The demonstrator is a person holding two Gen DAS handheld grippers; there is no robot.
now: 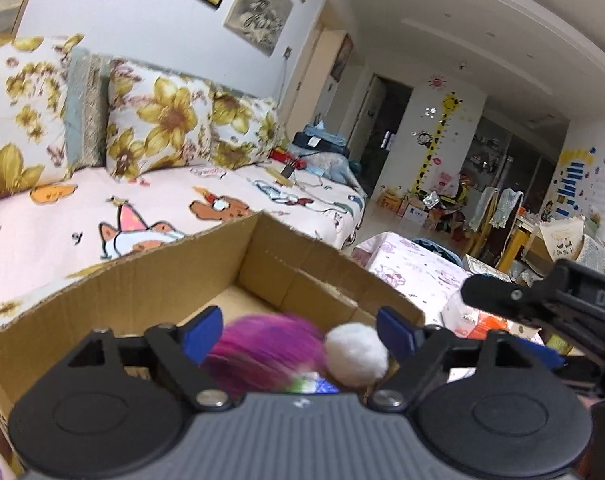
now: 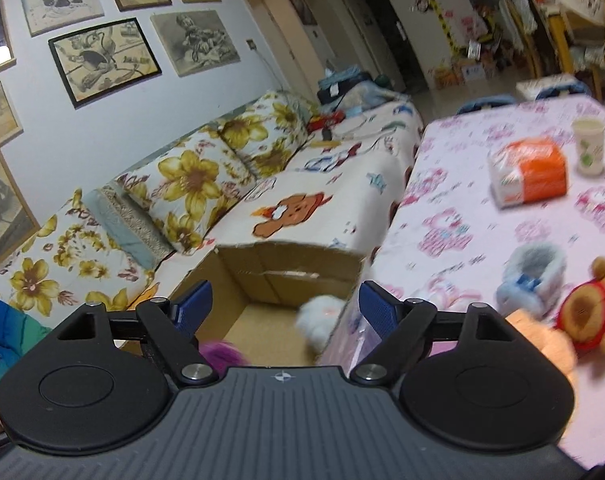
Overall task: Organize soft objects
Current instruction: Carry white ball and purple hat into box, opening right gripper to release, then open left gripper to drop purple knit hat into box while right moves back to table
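A cardboard box (image 1: 150,288) stands open beside the sofa; it also shows in the right wrist view (image 2: 302,268). My left gripper (image 1: 300,330) is open above the box, with a purple fluffy toy (image 1: 262,352) and a white pompom (image 1: 356,354) blurred between its fingers, not gripped. My right gripper (image 2: 284,304) is open and empty over the box edge. Inside the box lie a white fluffy toy (image 2: 318,318) and the purple toy (image 2: 220,354). On the table are a red-shirted bear (image 2: 590,312), a cream plush (image 2: 542,340) and a blue fluffy slipper (image 2: 532,280).
A sofa (image 1: 102,208) with floral cushions (image 1: 162,120) lies behind the box. The pink-clothed table (image 2: 482,200) carries a tissue pack (image 2: 528,176) and a paper cup (image 2: 588,148). The right gripper's body (image 1: 542,300) shows in the left wrist view.
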